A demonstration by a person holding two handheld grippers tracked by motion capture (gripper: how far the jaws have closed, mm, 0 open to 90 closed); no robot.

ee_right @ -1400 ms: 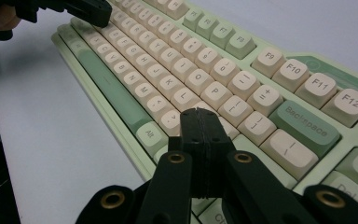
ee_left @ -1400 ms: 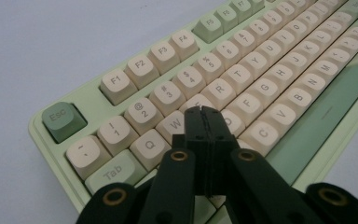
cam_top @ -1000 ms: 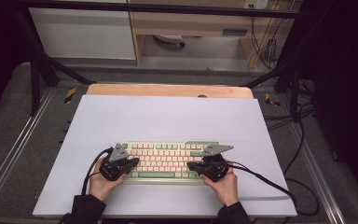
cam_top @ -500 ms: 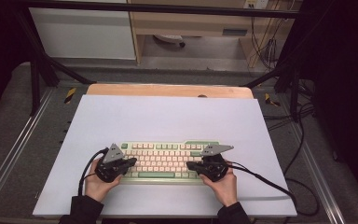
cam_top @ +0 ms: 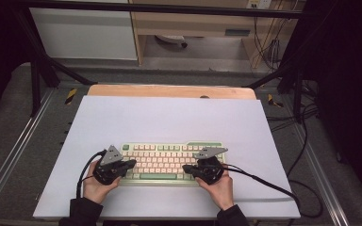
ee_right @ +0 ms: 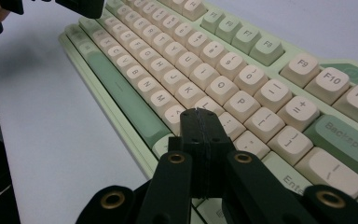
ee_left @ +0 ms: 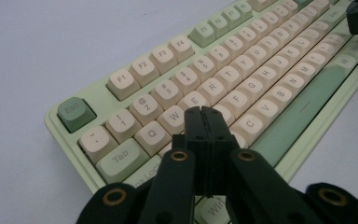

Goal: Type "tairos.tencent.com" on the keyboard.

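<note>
A pale green keyboard (cam_top: 169, 161) with cream keys lies near the front of the white table top (cam_top: 169, 117). My left gripper (cam_top: 131, 164) is shut and empty, its tips low over the left end of the letter rows. In the left gripper view the closed left gripper (ee_left: 204, 111) hovers over the keyboard (ee_left: 242, 79) just right of the W and E keys. My right gripper (cam_top: 187, 168) is also shut and empty at the keyboard's right side. In the right gripper view the right gripper (ee_right: 198, 114) points at the keyboard (ee_right: 200, 60) below the K, L and P keys.
The white top rests on a wooden board (cam_top: 169, 91) whose far edge shows. Black cables (cam_top: 264, 183) trail from the grippers across the table to the right and off the front left. Metal rails and frame posts (cam_top: 33, 84) flank the table.
My left gripper has slid a little to the left along the keyboard's left end. The right gripper and the keyboard have stayed put.
</note>
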